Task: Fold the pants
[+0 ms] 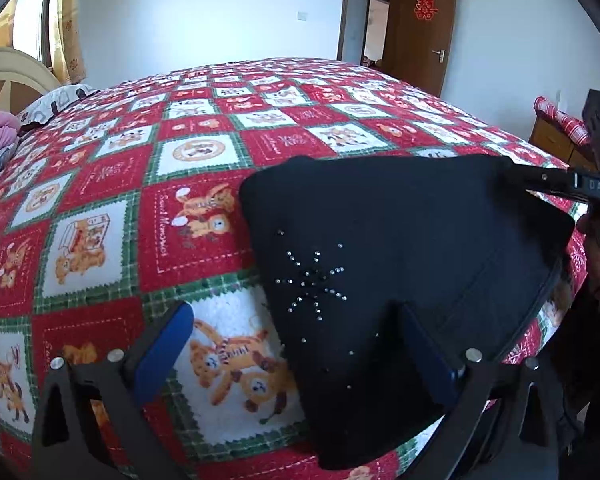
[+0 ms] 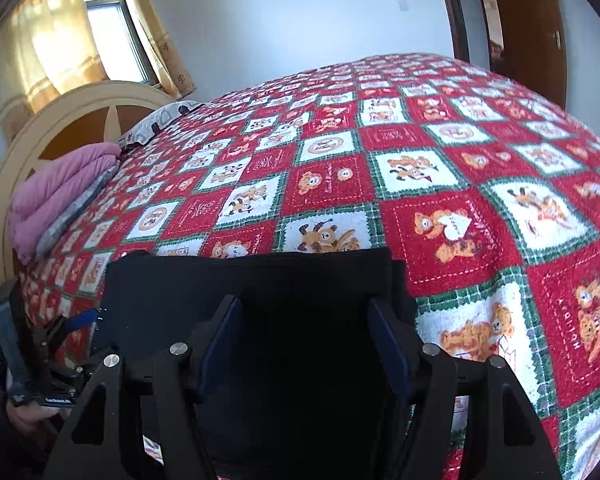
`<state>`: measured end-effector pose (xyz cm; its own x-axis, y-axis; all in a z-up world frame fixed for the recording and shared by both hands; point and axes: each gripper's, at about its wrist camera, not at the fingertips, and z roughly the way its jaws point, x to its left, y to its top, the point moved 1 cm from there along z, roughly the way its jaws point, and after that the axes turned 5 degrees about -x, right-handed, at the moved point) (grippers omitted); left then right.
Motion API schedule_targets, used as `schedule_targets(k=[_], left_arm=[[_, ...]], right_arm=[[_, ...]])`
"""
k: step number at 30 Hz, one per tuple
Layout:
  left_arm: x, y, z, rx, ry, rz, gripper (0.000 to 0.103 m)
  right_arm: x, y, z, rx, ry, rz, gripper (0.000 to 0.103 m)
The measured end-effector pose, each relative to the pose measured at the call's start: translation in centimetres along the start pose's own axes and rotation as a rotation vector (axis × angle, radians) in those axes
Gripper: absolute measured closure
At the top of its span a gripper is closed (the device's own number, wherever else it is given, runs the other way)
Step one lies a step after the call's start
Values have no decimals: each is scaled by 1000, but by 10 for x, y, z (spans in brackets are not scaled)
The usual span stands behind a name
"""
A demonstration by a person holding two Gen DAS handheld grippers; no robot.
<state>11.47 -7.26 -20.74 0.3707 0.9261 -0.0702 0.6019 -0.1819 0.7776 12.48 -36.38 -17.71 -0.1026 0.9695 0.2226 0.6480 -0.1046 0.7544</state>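
On the red patchwork bedspread [image 1: 112, 184] the black pants [image 1: 400, 256] lie folded near the bed's edge, directly ahead of both tools, the left gripper [image 1: 296, 354] spread wide straddling their left edge, the right gripper [image 2: 306, 340] parted over, perhaps touching, the cloth.

Below the left gripper [image 1: 296, 354], the near end of the black pants [image 1: 400, 248] runs behind its right finger and out of the picture's lower edge. In the right wrist view the cloth between the fingers of the right gripper [image 2: 306, 340] is one dark mass, its folds and layers impossible to tell apart. Far left of those fingers, the pink bedding [image 2: 56, 200] is partly cut by the lens rim.
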Motion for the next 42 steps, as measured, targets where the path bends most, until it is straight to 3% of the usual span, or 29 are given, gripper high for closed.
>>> schedule_targets(k=[6, 14, 20, 24, 26, 31, 35, 38, 42], left_arm=[[7, 0, -5, -6, 7, -22, 0], [2, 4, -4, -15, -10, -13, 0], [2, 1, 2, -6, -10, -24, 0], [1, -3, 0, -8, -7, -10, 0], [0, -5, -1, -8, -9, -1, 0], [3, -5, -1, -18, -24, -15, 0], [0, -2, 3, -30, -24, -6, 0], [-1, 1, 8, -48, -26, -4, 0], [5, 7, 12, -51, -58, -58, 0]], right_arm=[[-10, -7, -39, -84, -104, -12, 36], [-48, -24, -46, -36, -148, 101, 36], [-7, -13, -51, -109, -125, -33, 36], [31, -9, -25, -41, -97, -161, 36], [29, -12, 3, 77, -134, -157, 36], [22, -15, -10, 30, -155, -169, 36], [-11, -20, -21, 25, -179, -73, 36], [-36, -27, -17, 52, -124, 35, 33], [-37, -28, -18, 31, -90, 61, 33]])
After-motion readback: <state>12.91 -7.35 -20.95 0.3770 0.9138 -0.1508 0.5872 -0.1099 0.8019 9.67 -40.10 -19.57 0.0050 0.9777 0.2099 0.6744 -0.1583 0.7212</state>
